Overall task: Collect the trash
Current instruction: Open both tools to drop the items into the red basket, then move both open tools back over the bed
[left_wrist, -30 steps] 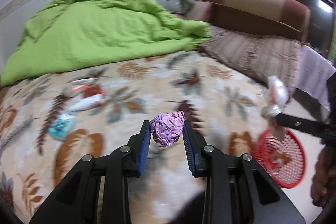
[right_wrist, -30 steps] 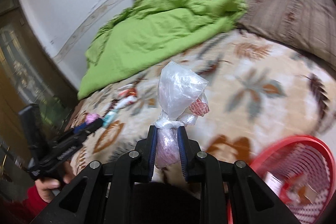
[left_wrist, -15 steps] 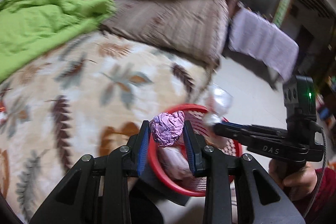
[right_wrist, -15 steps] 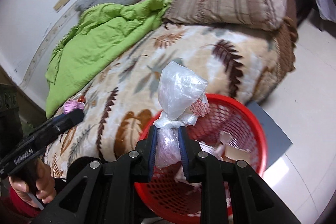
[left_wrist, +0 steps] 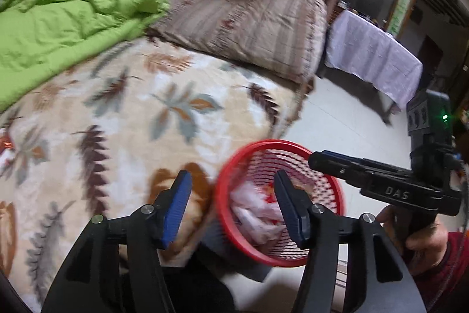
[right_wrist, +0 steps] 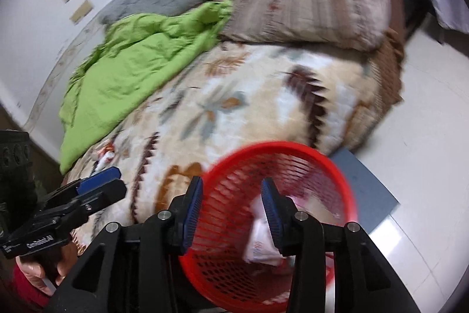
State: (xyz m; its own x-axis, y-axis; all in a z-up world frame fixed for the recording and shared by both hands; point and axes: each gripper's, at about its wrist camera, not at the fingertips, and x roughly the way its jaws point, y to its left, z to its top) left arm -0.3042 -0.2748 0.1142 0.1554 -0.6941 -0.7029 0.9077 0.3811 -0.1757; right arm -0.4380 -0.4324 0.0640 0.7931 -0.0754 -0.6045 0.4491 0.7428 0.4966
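A red mesh basket stands on the floor at the bed's near corner; it also shows in the right wrist view. Pale plastic and paper trash lies inside it, also seen in the right wrist view. My left gripper is open and empty above the basket's left rim. My right gripper is open and empty over the basket; it shows from the side in the left wrist view. More wrappers lie on the bed at the left.
The bed has a leaf-patterned blanket, a green quilt and a brown striped pillow. A grey mat lies under the basket on the white tiled floor. A cloth-covered table stands at the right.
Both grippers have opened. The pink foil ball has left the left gripper and the clear plastic bag has left the right gripper. Both grippers hang above the red basket.
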